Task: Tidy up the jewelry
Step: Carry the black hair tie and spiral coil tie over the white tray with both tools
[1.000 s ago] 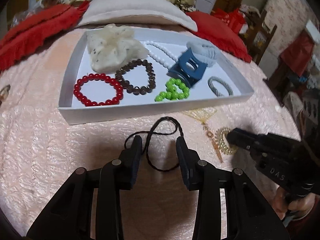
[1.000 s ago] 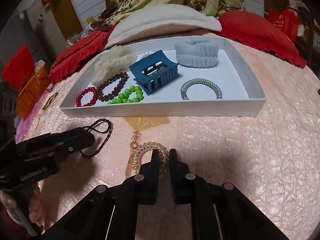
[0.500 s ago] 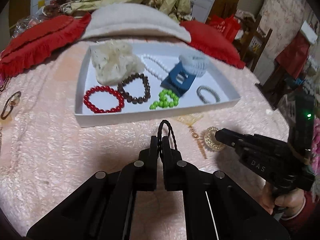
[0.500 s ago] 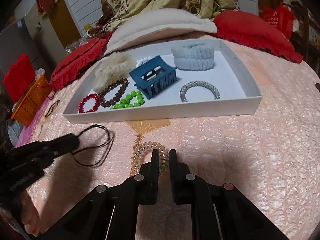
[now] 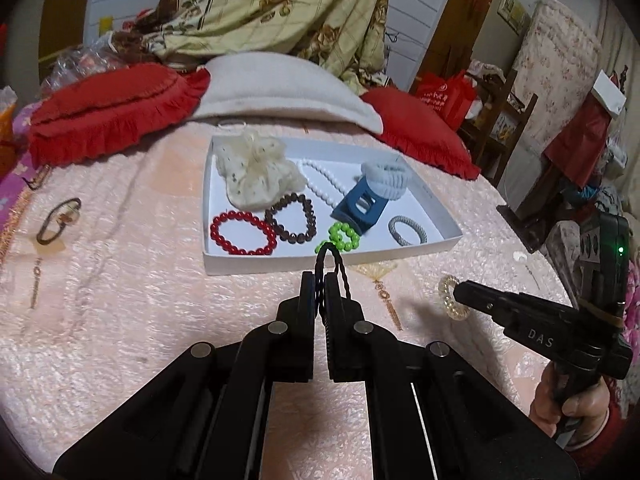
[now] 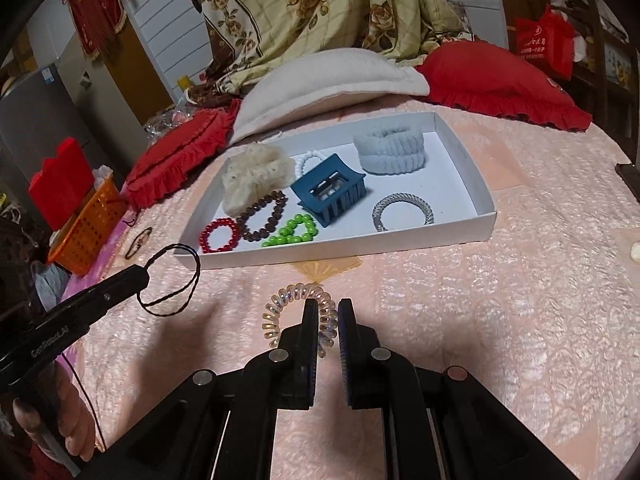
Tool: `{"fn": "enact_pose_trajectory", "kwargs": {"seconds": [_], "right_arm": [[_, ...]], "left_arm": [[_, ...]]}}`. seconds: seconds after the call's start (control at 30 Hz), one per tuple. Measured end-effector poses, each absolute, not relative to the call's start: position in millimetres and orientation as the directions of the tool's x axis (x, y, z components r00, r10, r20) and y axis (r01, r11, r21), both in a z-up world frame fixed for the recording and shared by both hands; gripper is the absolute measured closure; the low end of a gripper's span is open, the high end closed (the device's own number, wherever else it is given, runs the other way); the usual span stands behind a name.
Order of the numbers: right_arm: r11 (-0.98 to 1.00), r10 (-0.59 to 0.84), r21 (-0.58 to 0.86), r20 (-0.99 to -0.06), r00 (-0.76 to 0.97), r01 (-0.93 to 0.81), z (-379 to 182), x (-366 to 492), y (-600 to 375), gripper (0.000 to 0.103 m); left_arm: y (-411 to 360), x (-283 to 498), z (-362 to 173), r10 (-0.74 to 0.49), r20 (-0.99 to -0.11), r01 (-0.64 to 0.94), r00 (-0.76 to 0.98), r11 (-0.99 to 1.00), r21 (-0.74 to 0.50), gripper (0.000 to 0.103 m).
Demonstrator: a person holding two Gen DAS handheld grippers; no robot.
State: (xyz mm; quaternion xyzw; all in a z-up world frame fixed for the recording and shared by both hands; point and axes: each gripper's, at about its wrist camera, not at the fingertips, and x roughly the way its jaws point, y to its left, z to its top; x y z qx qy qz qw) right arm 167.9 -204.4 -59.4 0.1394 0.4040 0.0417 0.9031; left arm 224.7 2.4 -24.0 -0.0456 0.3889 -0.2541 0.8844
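My left gripper (image 5: 319, 285) is shut on a black cord loop (image 5: 332, 268) and holds it lifted above the pink bedspread, just short of the white tray (image 5: 280, 263). In the right wrist view the cord (image 6: 176, 280) hangs from the left gripper (image 6: 140, 276). My right gripper (image 6: 328, 312) is shut on a clear spiral hair tie (image 6: 298, 308), also lifted; it shows in the left wrist view (image 5: 450, 298). The tray holds a red bead bracelet (image 5: 242, 234), brown bead bracelet (image 5: 292, 218), green beads (image 5: 340, 238), blue claw clip (image 5: 360, 206), silver bangle (image 5: 408, 230), cream scrunchie and pearl strand.
Red cushions (image 5: 108, 104) and a white pillow (image 5: 280, 88) lie behind the tray. A small brown bracelet (image 5: 58, 220) lies on the bedspread at the left. An orange basket (image 6: 86, 228) stands off the bed's left side. A gold fan tassel (image 5: 380, 276) lies before the tray.
My left gripper closed on the black cord and lifted it off the bedspread. My right gripper lifted the spiral hair tie. Both have risen and pulled back from the tray.
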Motion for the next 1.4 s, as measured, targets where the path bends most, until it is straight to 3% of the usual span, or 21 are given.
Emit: {"fn": "enact_pose_trajectory", "kwargs": {"seconds": [0.5,1.1,1.4], "right_arm": [[0.961,0.176,0.274,-0.705,0.687,0.035,-31,149,-189,0.094],[0.959,0.197,0.281,-0.724,0.661,0.021,-45,148,-175,0.094],[0.963,0.166,0.265,-0.715,0.679,0.043,-39,159,-199,0.094]], "left_arm": [[25,213,-13,-0.469,-0.632,0.381,0.617,0.881,-0.281,0.100],[32,213,-18,-0.415,-0.644,0.347,0.643,0.907,-0.238,0.100],[26,213,-20,-0.450,-0.651,0.366,0.611,0.890,-0.272,0.100]]}}
